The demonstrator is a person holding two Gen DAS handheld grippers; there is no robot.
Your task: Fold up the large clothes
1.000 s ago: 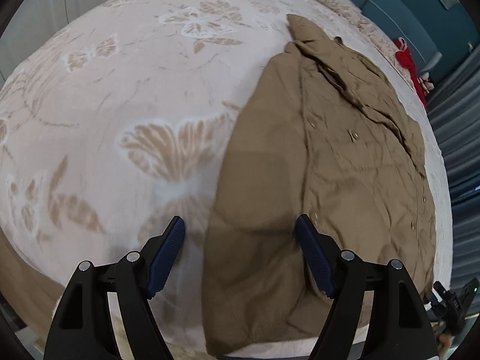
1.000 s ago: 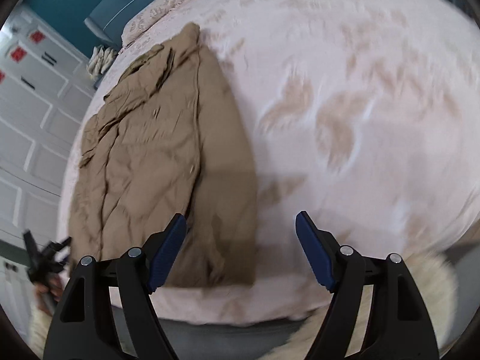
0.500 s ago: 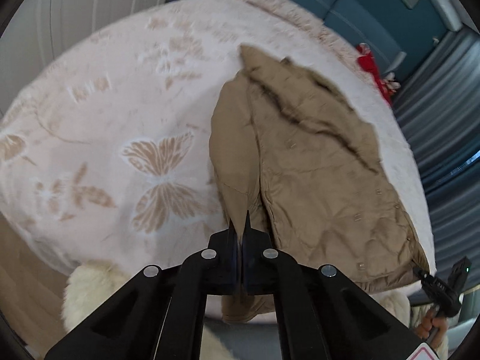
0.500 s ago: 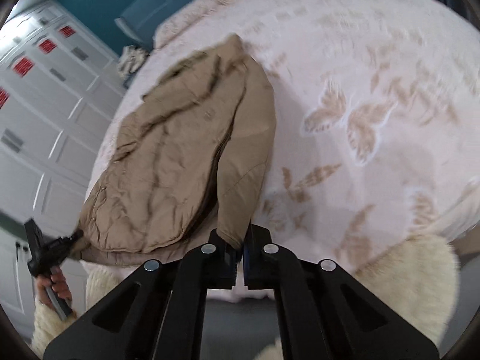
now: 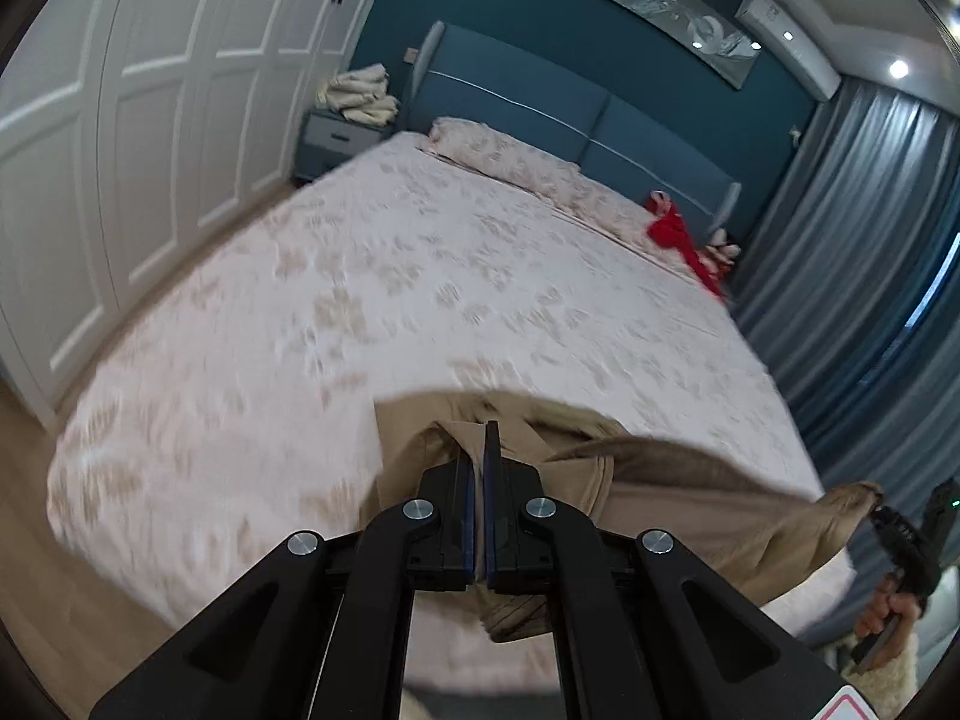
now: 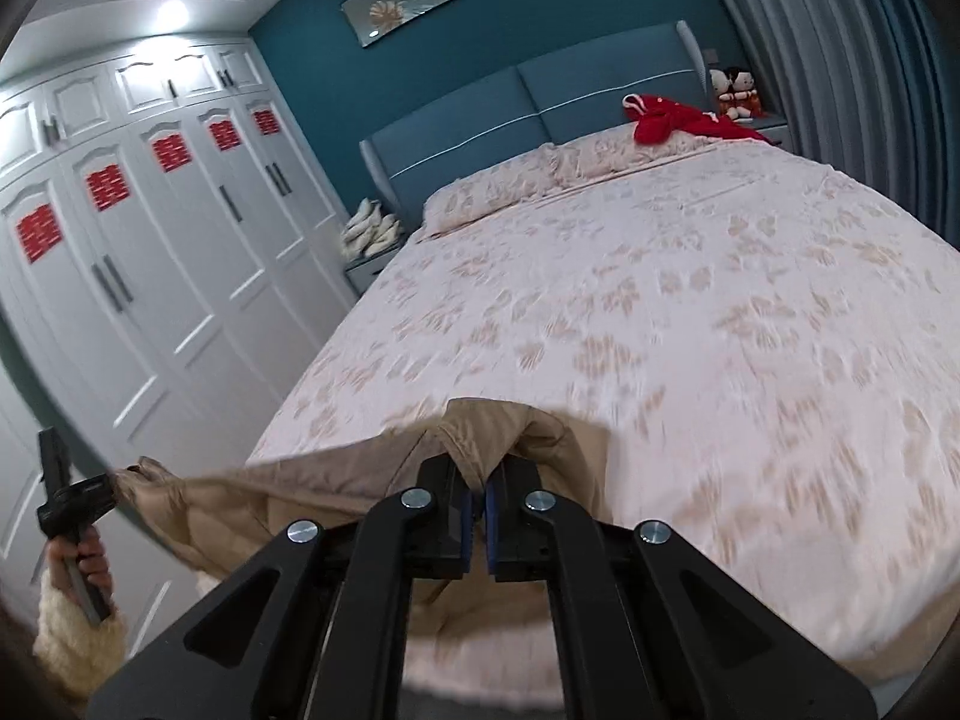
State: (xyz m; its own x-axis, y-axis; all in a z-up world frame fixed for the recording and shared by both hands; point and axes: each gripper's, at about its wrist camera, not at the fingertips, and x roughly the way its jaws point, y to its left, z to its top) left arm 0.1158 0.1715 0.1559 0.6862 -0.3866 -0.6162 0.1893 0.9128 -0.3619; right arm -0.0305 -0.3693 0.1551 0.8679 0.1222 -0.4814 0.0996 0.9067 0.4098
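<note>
Clearly the soft tan coat (image 5: 690, 498) sags; left gripper (image 5: 478, 468) and right gripper (image 6: 478, 486) each pinch its hem corners.

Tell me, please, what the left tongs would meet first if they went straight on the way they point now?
Probably the bedspread: the left tongs, shut on the tan coat, aim down over it; depth is unclear.
</note>
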